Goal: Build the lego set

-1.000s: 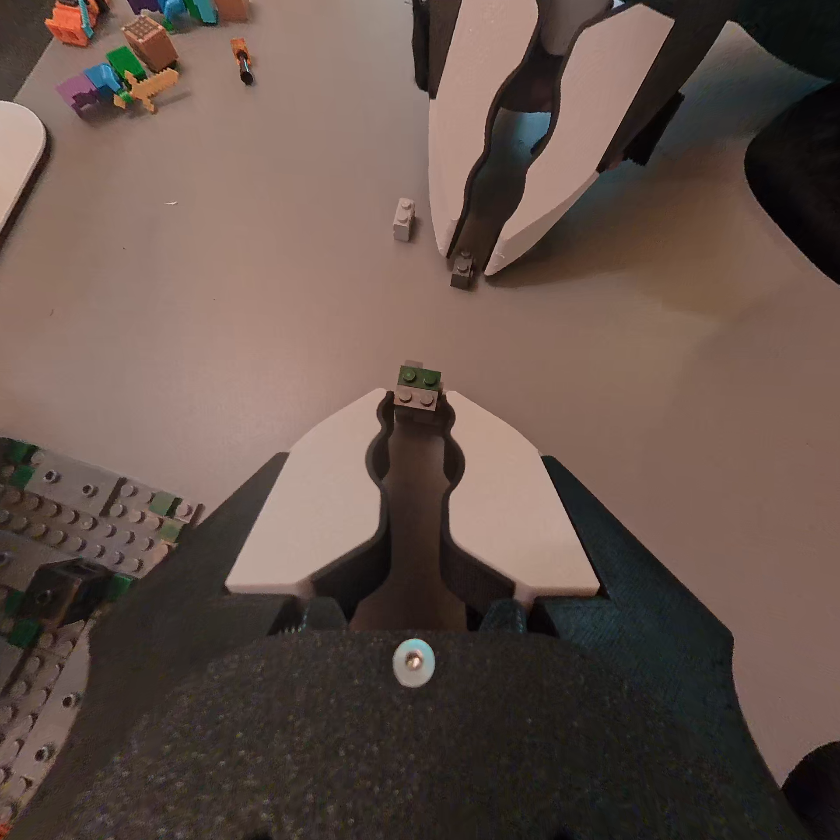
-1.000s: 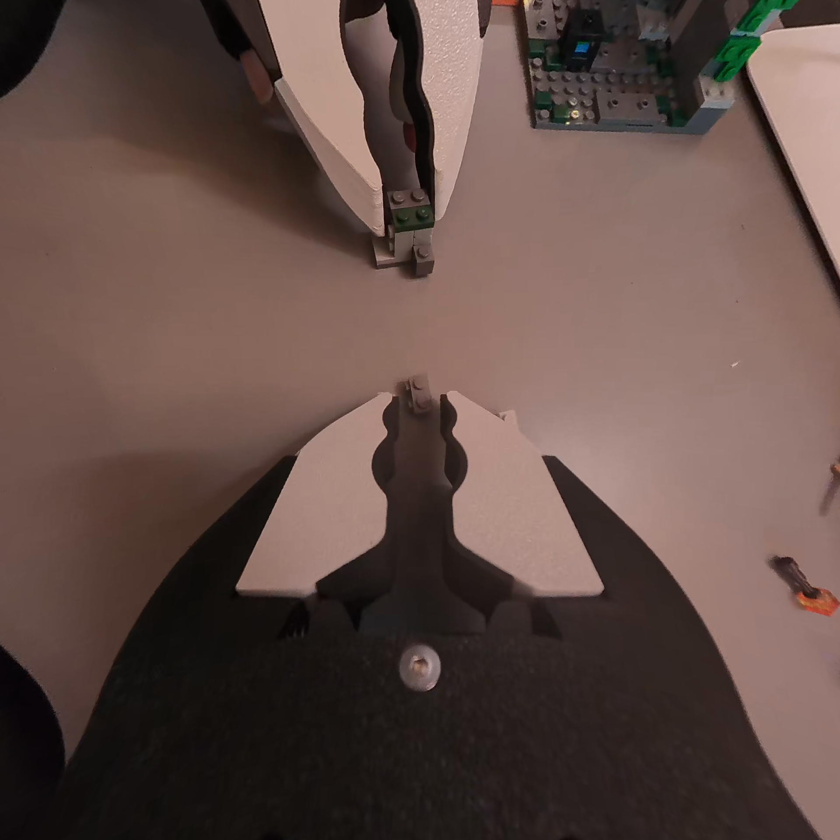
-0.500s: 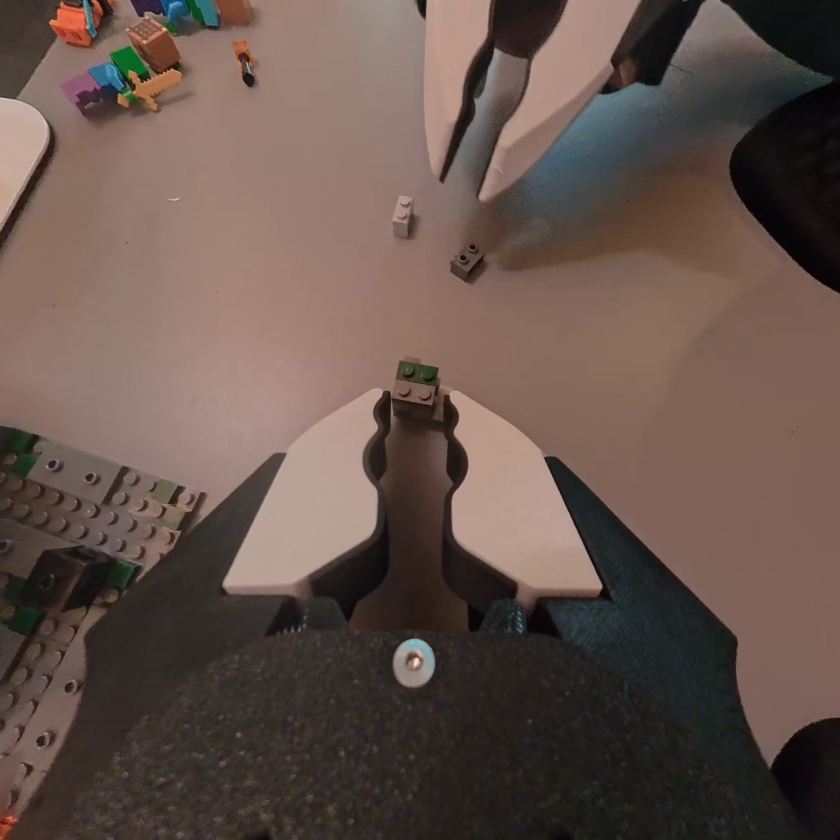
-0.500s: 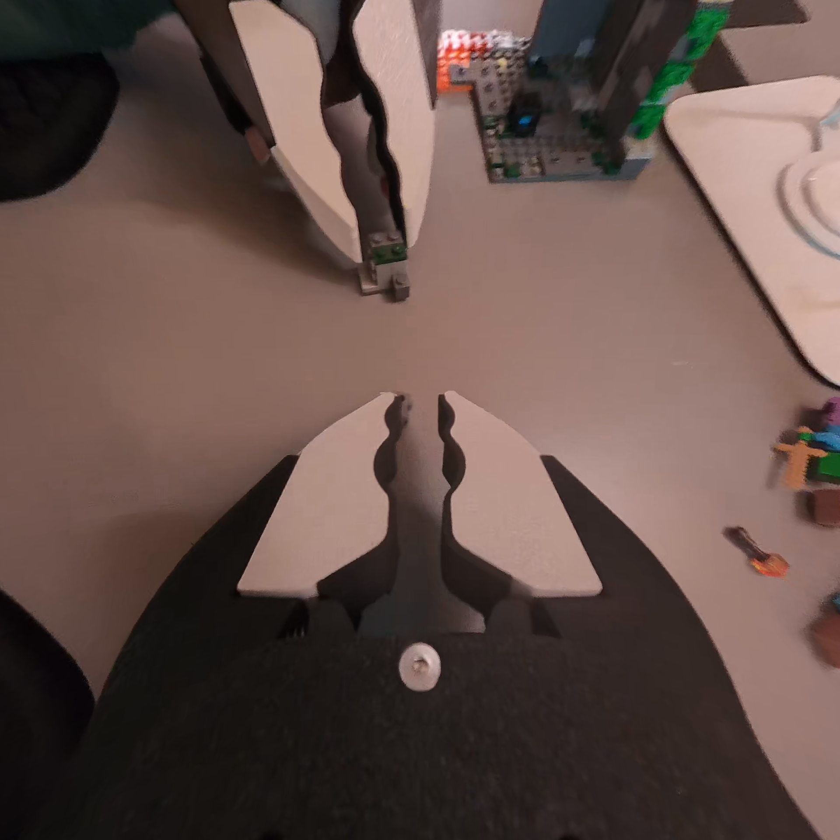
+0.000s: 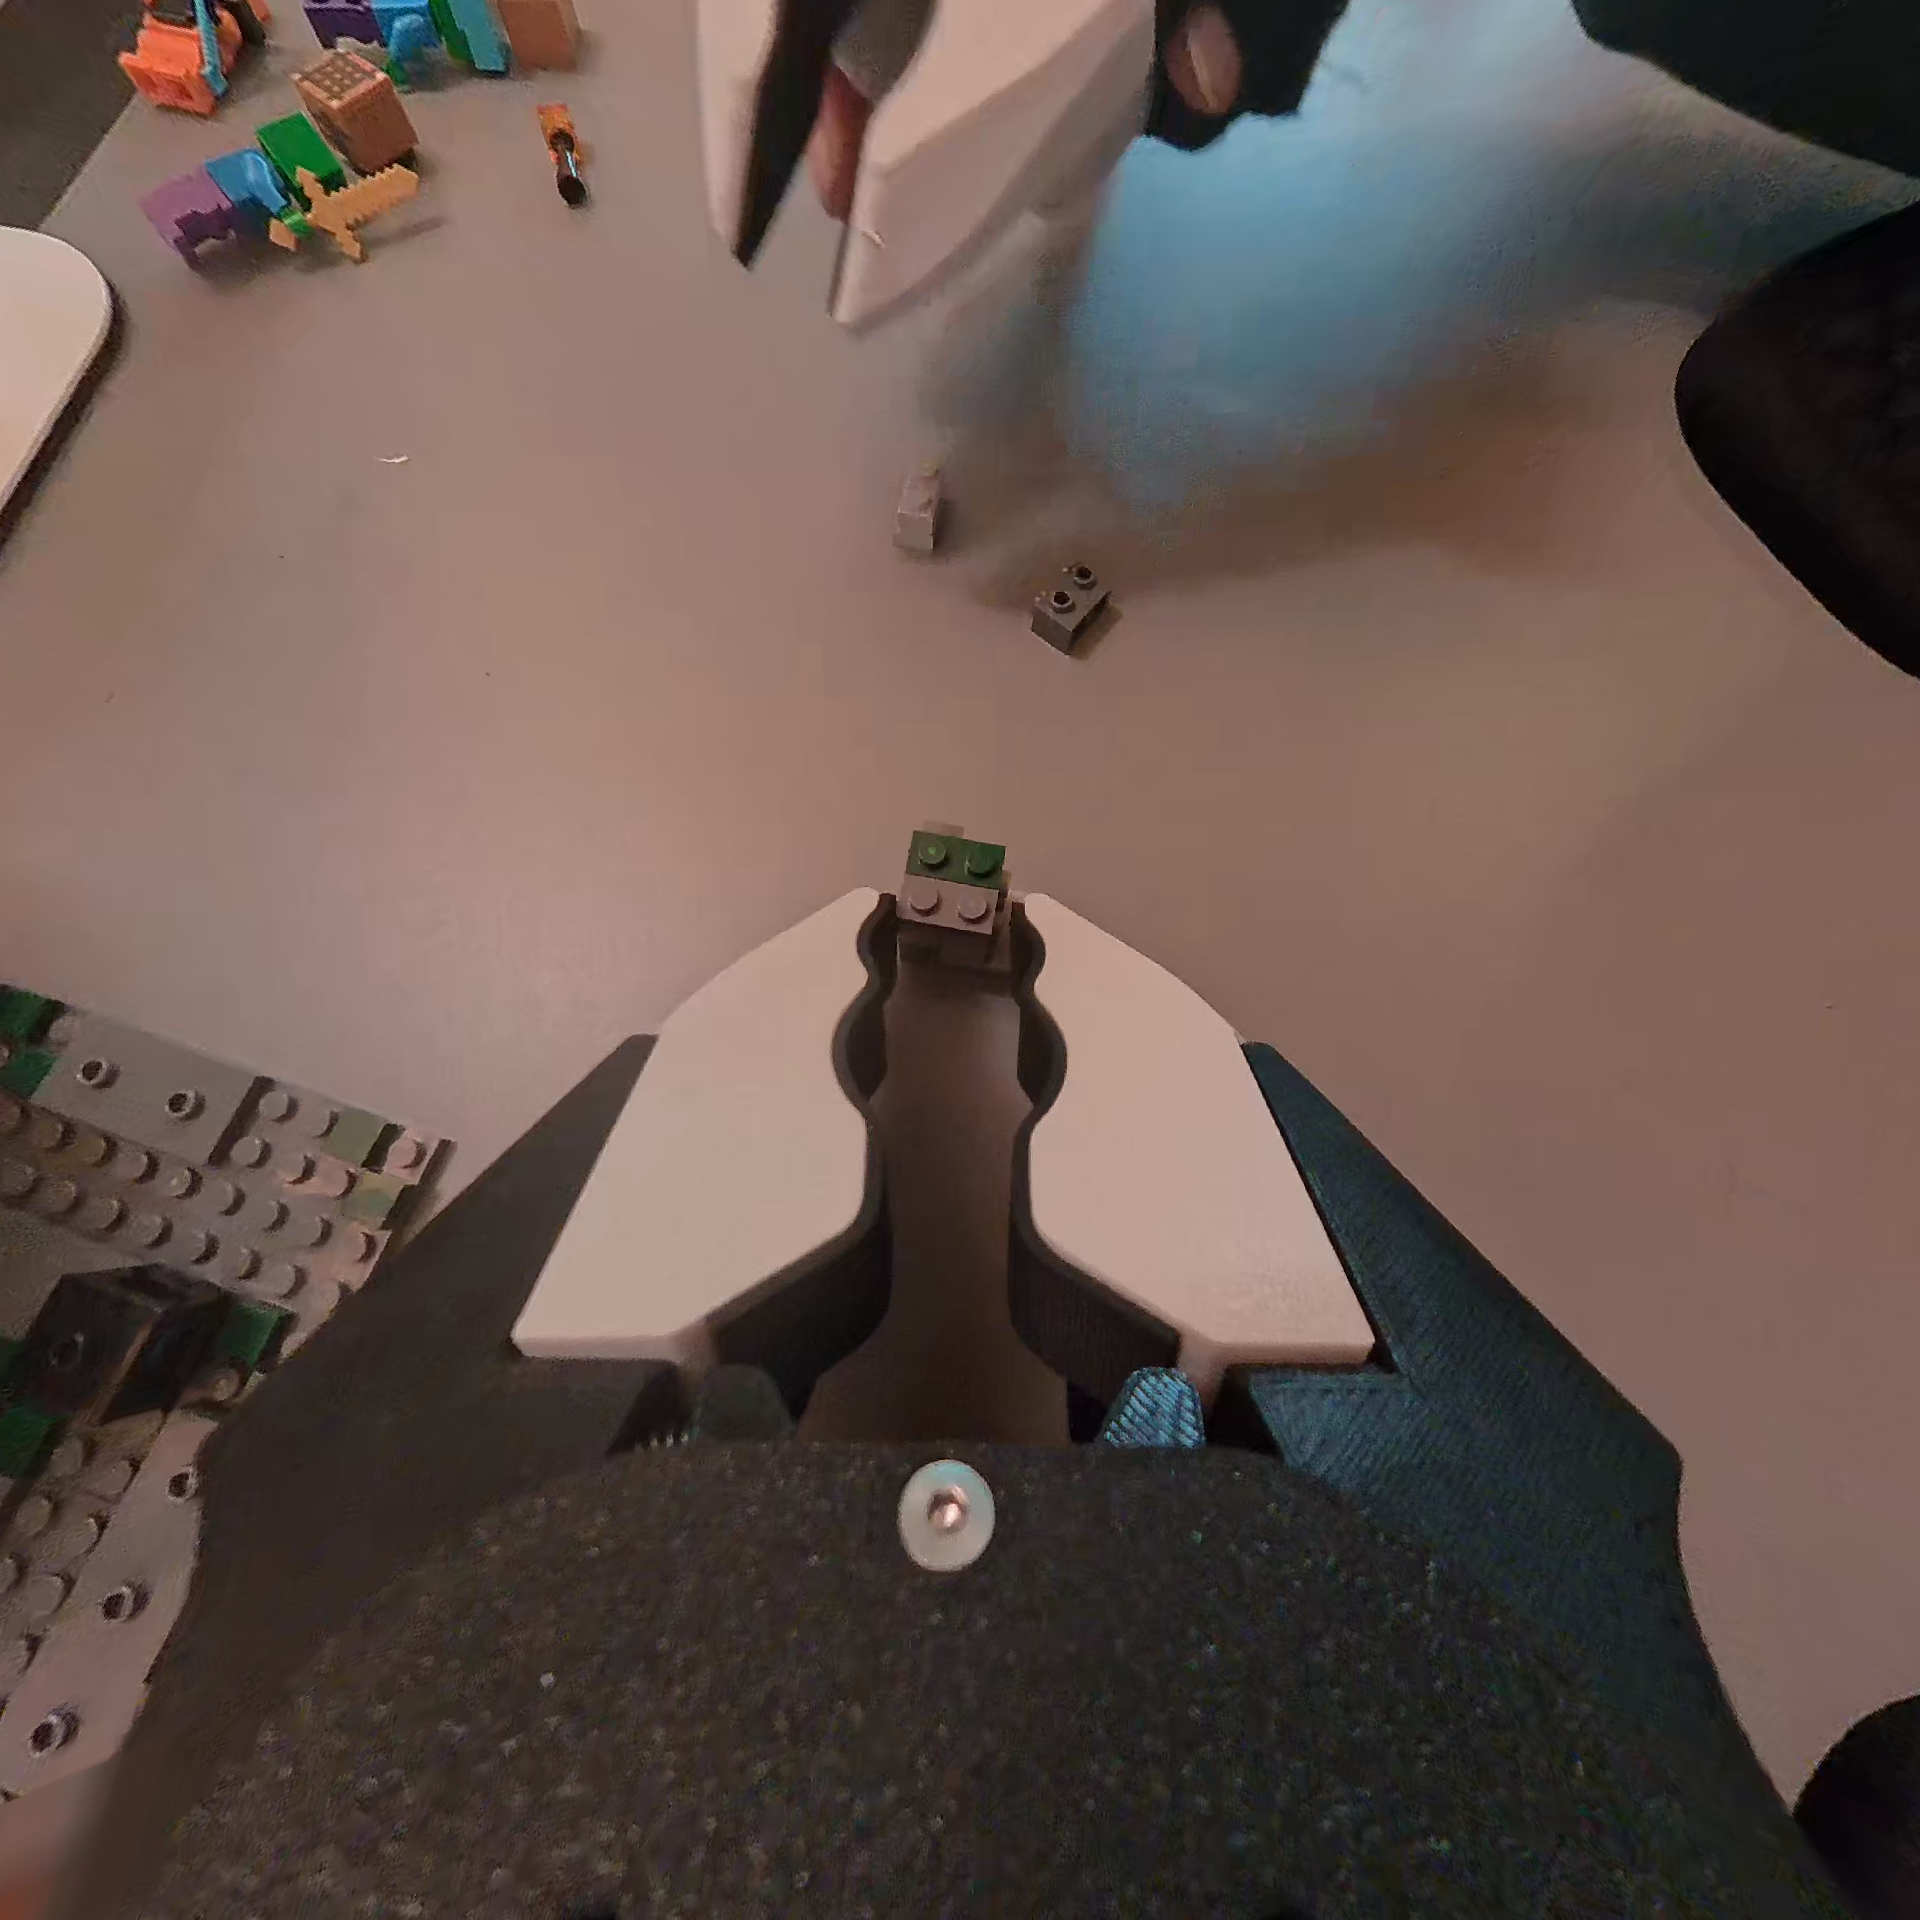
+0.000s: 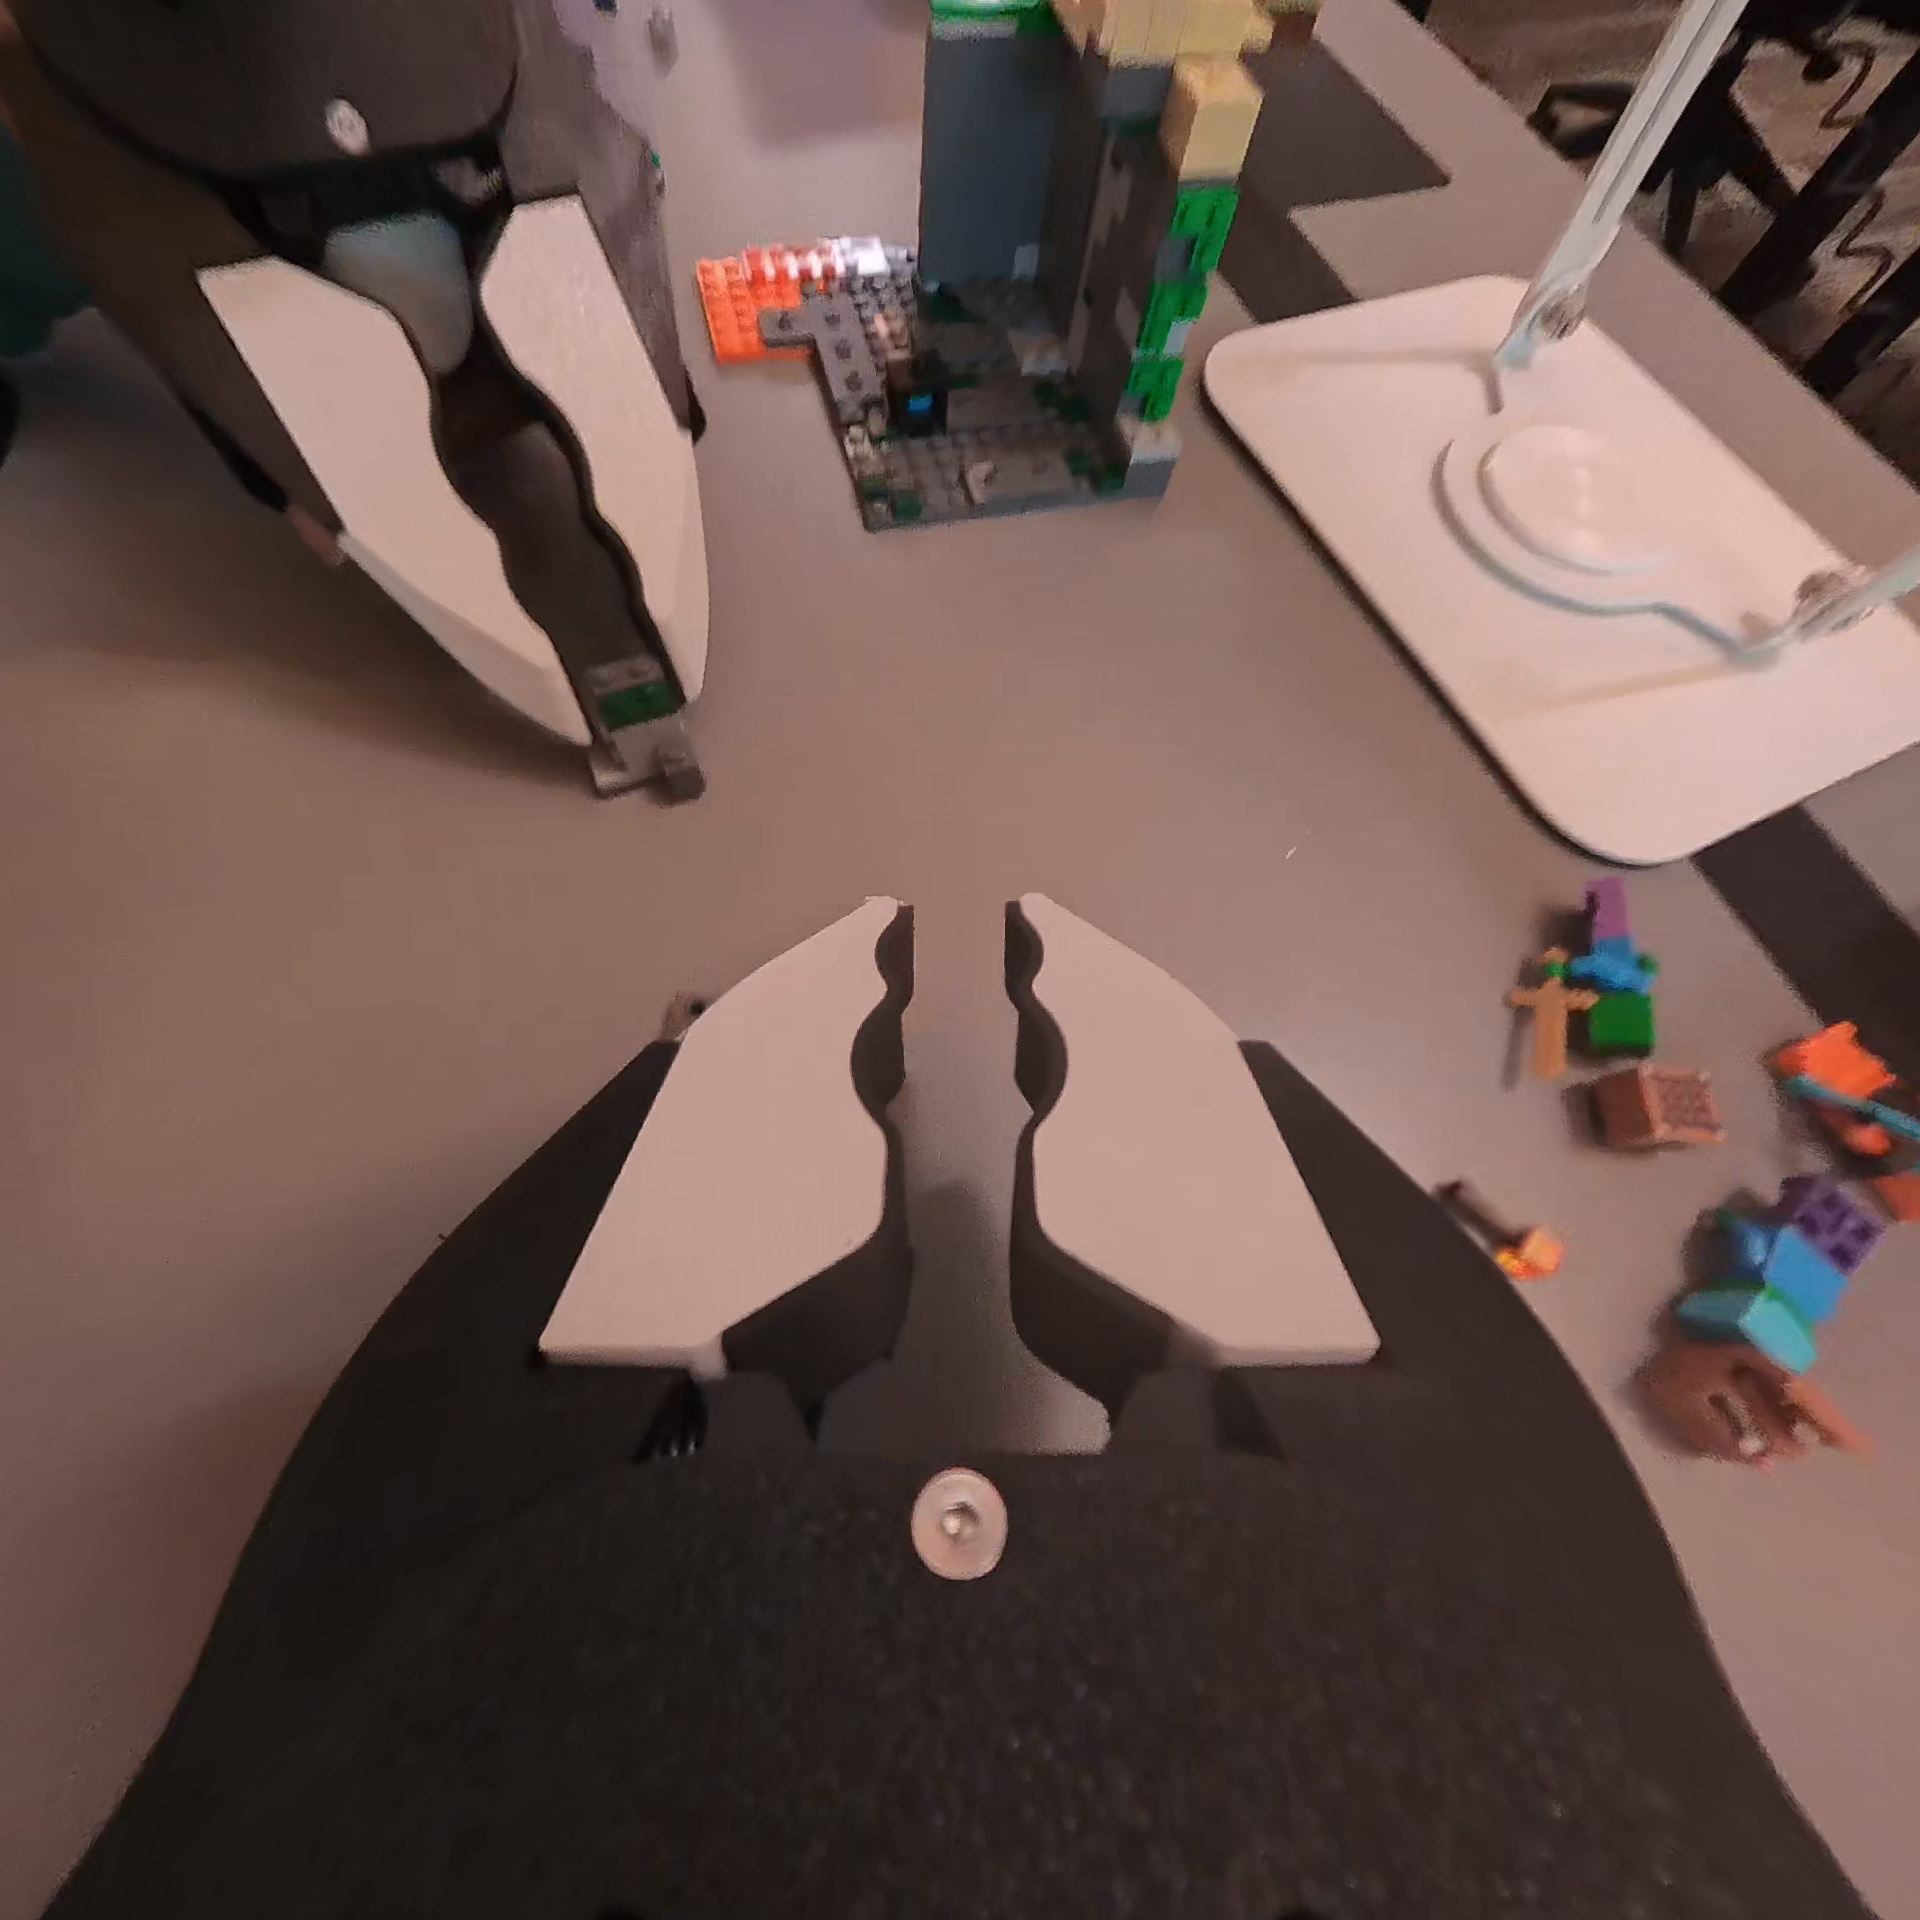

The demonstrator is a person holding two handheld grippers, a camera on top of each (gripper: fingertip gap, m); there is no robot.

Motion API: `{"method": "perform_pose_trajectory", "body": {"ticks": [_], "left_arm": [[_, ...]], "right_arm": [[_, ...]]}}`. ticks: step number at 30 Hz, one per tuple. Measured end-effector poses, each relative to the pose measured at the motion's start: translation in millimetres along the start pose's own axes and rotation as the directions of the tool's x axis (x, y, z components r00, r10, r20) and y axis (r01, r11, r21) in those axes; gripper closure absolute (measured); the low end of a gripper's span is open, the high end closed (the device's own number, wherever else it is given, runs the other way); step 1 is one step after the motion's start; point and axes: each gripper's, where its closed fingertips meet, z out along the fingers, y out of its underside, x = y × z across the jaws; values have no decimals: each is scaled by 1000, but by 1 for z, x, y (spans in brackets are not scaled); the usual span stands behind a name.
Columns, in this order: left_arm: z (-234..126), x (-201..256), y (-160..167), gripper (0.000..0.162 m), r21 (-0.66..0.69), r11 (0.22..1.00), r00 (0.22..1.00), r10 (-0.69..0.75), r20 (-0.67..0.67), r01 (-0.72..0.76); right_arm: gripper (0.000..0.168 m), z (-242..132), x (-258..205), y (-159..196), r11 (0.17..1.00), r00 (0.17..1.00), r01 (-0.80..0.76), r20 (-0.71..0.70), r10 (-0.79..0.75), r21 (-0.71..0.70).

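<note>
Left tool point(image 5: 954, 914) clamped on a small grey-and-green brick stack point(image 5: 956, 883), pressed down against the counter point(image 5: 520, 675). Right tool point(image 6: 958, 914) raised and empty, jaws parted by a narrow gap. Beyond the stack, well apart from it: a dark grey two-stud brick point(image 5: 1070, 608) and, just beside that, a light grey brick point(image 5: 918, 509). Main lego build point(image 6: 1039, 312) far behind the stack in the right wrist view, next to a white lamp base point(image 6: 1558, 582); loose coloured figures point(image 6: 1766, 1195) off to the side. Likely step: fetching the next brick. Best done with a low, square approach, pinching the long sides, studs up, keeping the stack pinned firmly for pressing on.
</note>
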Motion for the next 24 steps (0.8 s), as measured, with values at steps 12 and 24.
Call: {"method": "perform_pose_trajectory", "body": {"ticks": [12, 24], "left_arm": [[4, 0, 0, 143, 21, 1000, 1000, -5, 8, 5], [5, 1, 0, 142, 17, 1000, 1000, 6, 3, -6]], "right_arm": [[149, -1, -4, -6, 1000, 1000, 7, 28, -7, 3], [151, -4, -1, 18, 997, 999, 13, 43, -10, -80]]}}
